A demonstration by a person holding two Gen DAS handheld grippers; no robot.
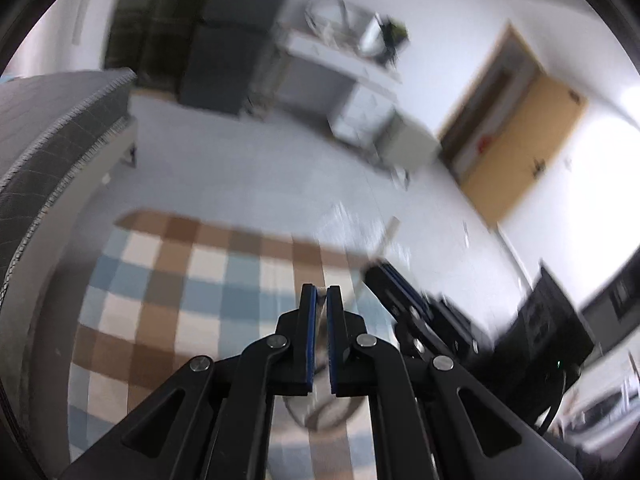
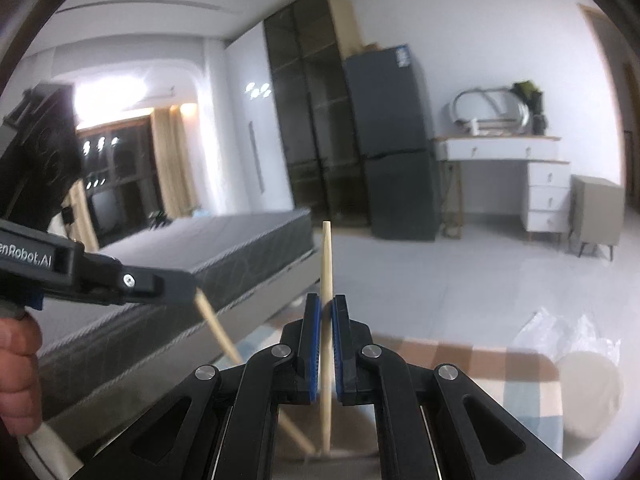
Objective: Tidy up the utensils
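Left wrist view: the left gripper (image 1: 322, 289) has its two black fingers (image 1: 308, 332) almost together, with blue pads on the inner sides. A thin sliver of something shiny or see-through shows in the narrow gap, but the picture is too blurry to tell what it is, or whether the fingers are squeezing it. Under and ahead of the fingers lies a checked cloth (image 1: 180, 280) in brown, blue and cream squares. To the right of the fingers is the right gripper (image 1: 394, 286), blurred, with a pale stick (image 1: 386, 236) poking out past its tip. Far ahead stand a dark fridge (image 1: 218, 64), a white desk (image 1: 352, 80) and a yellow door (image 1: 520, 148). Off to the left of the fingers is a grey bed (image 1: 48, 140).

Right wrist view: the right gripper (image 2: 326, 300) is closed on a chopstick (image 2: 327, 264) – it stands nearly straight up between the blue pads, with its top well above the fingertips and its lower end down below them. To the left of the fingers the left gripper (image 2: 188, 284) comes in from the side, held by a hand (image 2: 18, 372). A second chopstick (image 2: 218, 330) sticks out of its tip and slants down toward the first one – their lower ends come close together. To the right of the fingers sit a crumpled clear bag (image 2: 560, 330) and a round pale thing (image 2: 590, 394) on the checked cloth (image 2: 472, 354)
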